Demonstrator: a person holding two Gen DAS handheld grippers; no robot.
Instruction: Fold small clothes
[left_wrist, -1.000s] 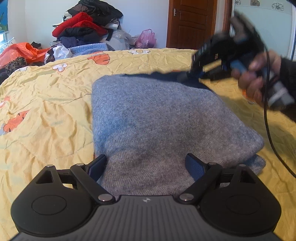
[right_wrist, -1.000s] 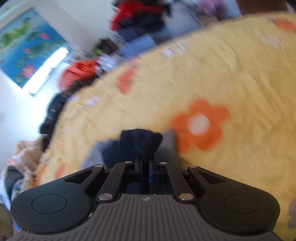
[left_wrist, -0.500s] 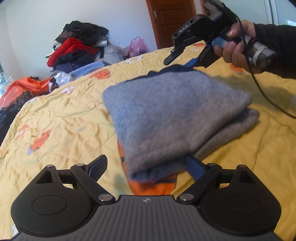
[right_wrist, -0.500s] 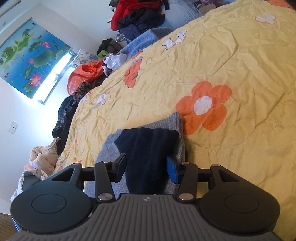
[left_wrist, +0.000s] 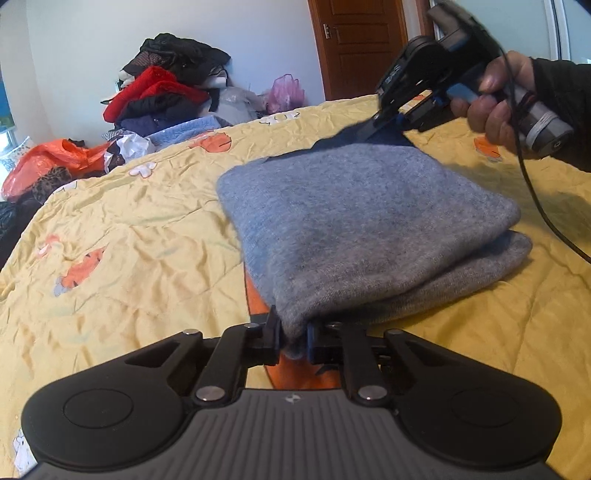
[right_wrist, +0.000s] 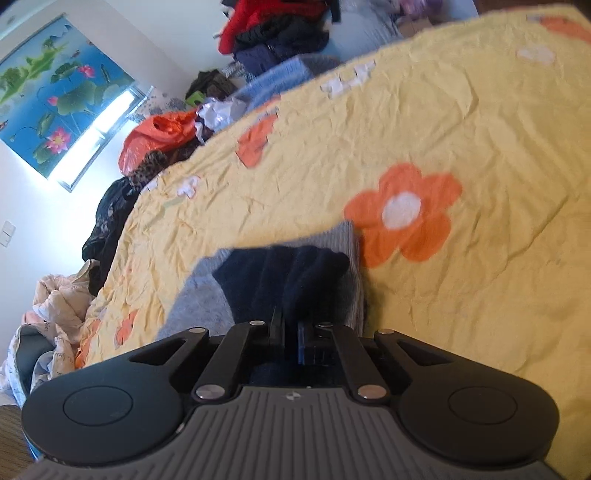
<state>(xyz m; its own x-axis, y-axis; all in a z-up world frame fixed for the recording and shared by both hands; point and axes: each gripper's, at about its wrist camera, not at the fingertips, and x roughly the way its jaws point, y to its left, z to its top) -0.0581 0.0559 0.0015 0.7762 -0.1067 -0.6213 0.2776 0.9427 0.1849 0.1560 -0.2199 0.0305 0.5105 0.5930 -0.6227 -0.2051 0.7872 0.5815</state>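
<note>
A grey knitted sweater with a dark navy part lies folded in layers on the yellow flowered bedspread. My left gripper is shut on the near grey edge of the sweater. My right gripper is shut on the navy part at the sweater's far end; in the left wrist view it shows at the upper right, held by a hand. The sweater's far end looks lifted a little off the bed.
A pile of red, black and blue clothes sits beyond the far edge of the bed. An orange bag lies at the left. A brown door stands behind. A cable hangs from the right gripper.
Both grippers were open half a second ago and have closed on the sweater, the left on the near grey edge, the right on the navy part.
</note>
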